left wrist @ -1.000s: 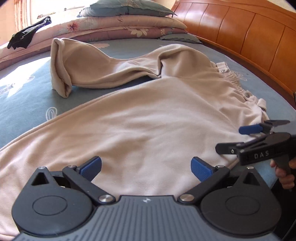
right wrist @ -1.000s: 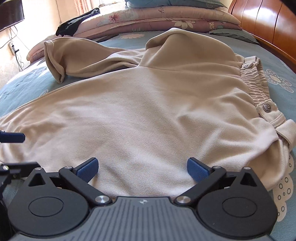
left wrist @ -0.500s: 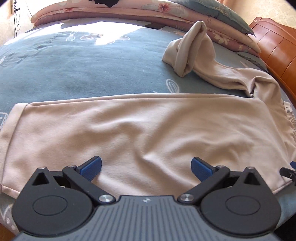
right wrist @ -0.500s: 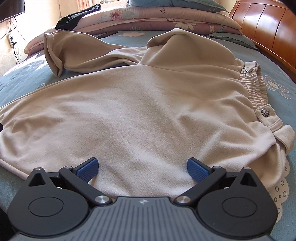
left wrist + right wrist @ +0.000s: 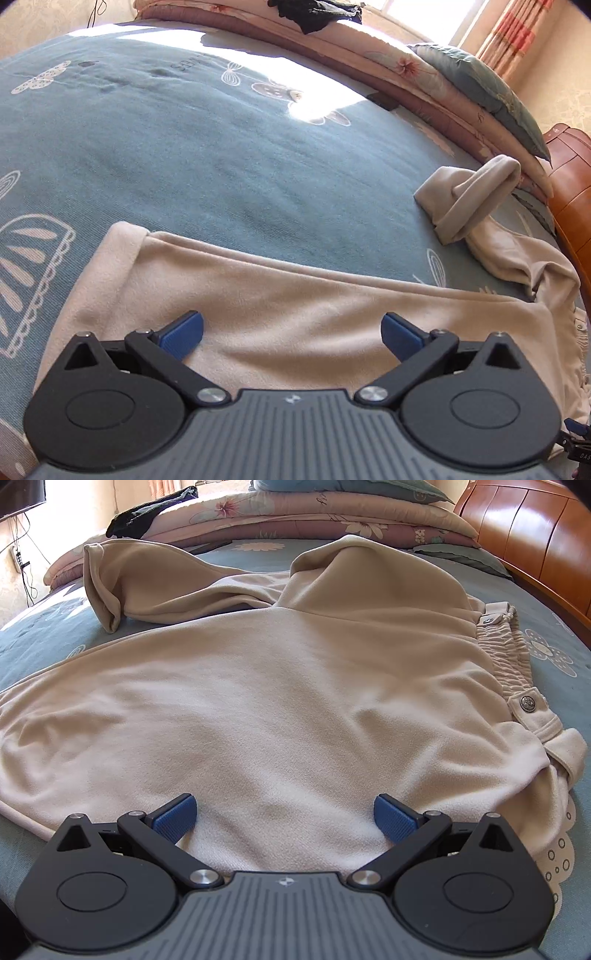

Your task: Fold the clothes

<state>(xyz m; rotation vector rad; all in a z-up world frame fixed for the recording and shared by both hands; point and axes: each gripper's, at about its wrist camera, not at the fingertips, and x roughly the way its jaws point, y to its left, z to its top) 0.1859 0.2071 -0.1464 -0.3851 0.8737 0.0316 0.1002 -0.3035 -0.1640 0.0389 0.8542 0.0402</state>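
Beige trousers [image 5: 280, 701] lie spread on the blue bedspread [image 5: 184, 155]. One leg [image 5: 295, 310] lies flat toward its hem [image 5: 110, 254] at the left. The other leg [image 5: 476, 195] is bunched and folded back further up the bed. The elastic waistband with a metal button [image 5: 527, 703] sits at the right in the right wrist view. My left gripper [image 5: 291, 334] hovers open over the flat leg near the hem end, nothing between its blue pads. My right gripper [image 5: 284, 814] stays open over the seat area near the waistband, holding nothing.
Stacked floral quilts [image 5: 303, 513] and a pillow [image 5: 480, 85] line the far side of the bed, with a black garment [image 5: 314, 14] on top. A wooden headboard [image 5: 535, 528] rises at the right. Blue bedspread stretches beyond the trouser leg in the left wrist view.
My left gripper has swung leftward along the flat trouser leg toward the hem, so the hem end now shows. My right gripper has hardly moved. Both stay open.
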